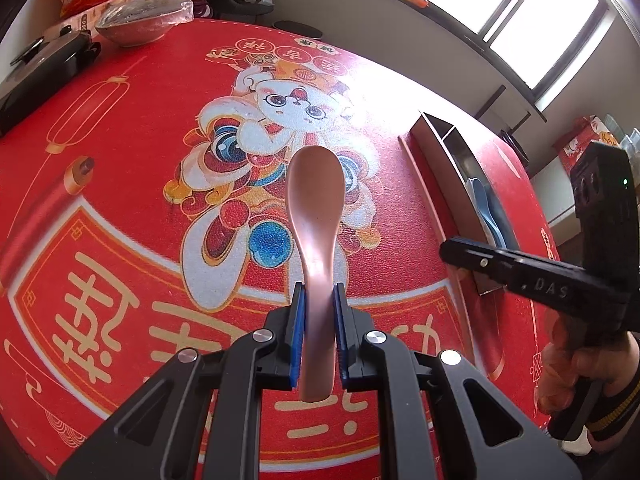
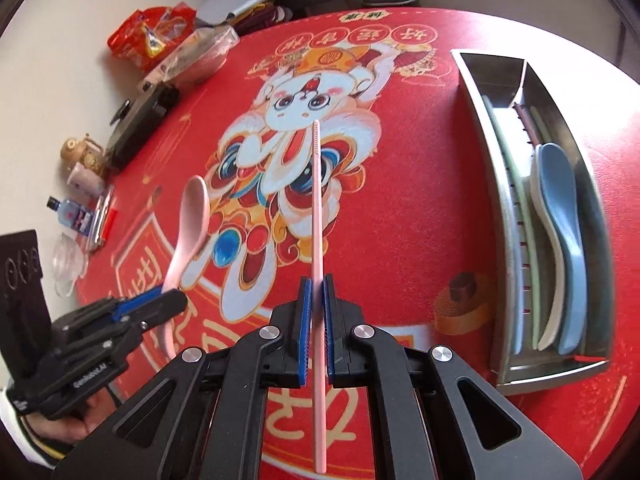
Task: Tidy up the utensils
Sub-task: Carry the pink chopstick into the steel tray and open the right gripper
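Note:
My left gripper [image 1: 319, 292] is shut on the handle of a pink spoon [image 1: 316, 200], whose bowl points away over the red mat. The same spoon [image 2: 192, 216] and left gripper [image 2: 170, 298] show at the left of the right wrist view. My right gripper [image 2: 317, 284] is shut on a thin pink chopstick [image 2: 317, 200] that runs straight forward between the blue pads. In the left wrist view the right gripper [image 1: 452, 250] reaches in from the right, near the metal utensil tray [image 1: 440, 168]. The tray [image 2: 592, 368] holds a blue spoon [image 2: 560, 216], a white spoon and pale chopsticks.
A red printed mat [image 2: 400, 240] covers the round table. At the far left edge sit a black case [image 2: 136, 120], snack bags [image 2: 152, 36], a wrapped bowl [image 1: 136, 20], a small bottle [image 2: 72, 212] and glassware. A window [image 1: 520, 8] lies beyond the tray.

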Motion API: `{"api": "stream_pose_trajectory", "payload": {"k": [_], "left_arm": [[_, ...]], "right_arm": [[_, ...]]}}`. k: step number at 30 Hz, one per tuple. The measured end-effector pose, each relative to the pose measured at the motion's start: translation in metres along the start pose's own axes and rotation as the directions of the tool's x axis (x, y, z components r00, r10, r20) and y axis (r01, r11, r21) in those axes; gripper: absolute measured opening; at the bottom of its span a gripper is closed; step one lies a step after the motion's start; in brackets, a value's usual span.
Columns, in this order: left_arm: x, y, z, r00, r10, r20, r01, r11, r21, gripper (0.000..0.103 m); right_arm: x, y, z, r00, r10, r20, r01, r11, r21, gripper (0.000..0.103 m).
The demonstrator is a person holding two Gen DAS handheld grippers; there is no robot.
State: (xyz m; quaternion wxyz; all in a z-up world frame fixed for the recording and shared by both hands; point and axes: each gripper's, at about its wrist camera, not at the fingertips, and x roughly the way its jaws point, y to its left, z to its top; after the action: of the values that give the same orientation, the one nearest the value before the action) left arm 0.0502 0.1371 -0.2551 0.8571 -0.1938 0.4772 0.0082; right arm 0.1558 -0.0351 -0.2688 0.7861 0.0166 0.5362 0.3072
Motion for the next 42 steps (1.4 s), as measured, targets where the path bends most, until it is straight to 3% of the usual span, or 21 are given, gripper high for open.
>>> {"api": "stream_pose_trajectory", "payload": {"k": [8,14,28,38,39,40,41,42], "left_arm": [[0.003,-0.014,0.0,1.0,0.004,-0.003,-0.004,1.0,0.001,0.013],[-0.006,-0.021,0.004,0.999,0.042,0.023,-0.042,0.999,-0.016,0.013],[-0.015,-0.05,0.01,0.993,0.109,0.049,-0.106,0.992,-0.065,0.013],[0.004,-0.095,0.026,0.997,0.068,0.029,-0.067,0.997,-0.025,0.013],[0.007,-0.102,0.028,0.998,0.062,0.028,-0.062,0.998,-0.014,0.013],[0.01,-0.109,0.03,0.998,0.057,0.028,-0.057,0.998,-0.003,0.013],[0.013,-0.116,0.032,0.998,0.05,0.025,-0.05,0.999,0.008,0.013],[0.016,-0.122,0.034,0.999,0.043,0.022,-0.043,0.999,0.017,0.013]], "right_arm": [[-0.049,-0.065,0.05,0.982,-0.125,0.144,0.114,0.99,0.085,0.006],[-0.033,-0.108,0.067,0.981,-0.163,0.102,0.15,0.982,0.118,0.006],[0.011,-0.125,0.059,0.995,-0.098,-0.012,0.098,0.989,0.107,0.006],[-0.03,-0.133,0.048,0.998,0.006,0.059,-0.012,0.995,0.101,0.009],[-0.035,-0.134,0.046,0.997,0.033,0.064,-0.039,0.995,0.091,0.011],[-0.041,-0.134,0.043,0.997,0.04,0.068,-0.046,0.996,0.077,0.028],[-0.046,-0.134,0.041,0.996,0.036,0.076,-0.041,0.997,0.061,0.057],[-0.053,-0.135,0.037,0.995,0.031,0.094,-0.036,0.998,0.048,0.063]]}}
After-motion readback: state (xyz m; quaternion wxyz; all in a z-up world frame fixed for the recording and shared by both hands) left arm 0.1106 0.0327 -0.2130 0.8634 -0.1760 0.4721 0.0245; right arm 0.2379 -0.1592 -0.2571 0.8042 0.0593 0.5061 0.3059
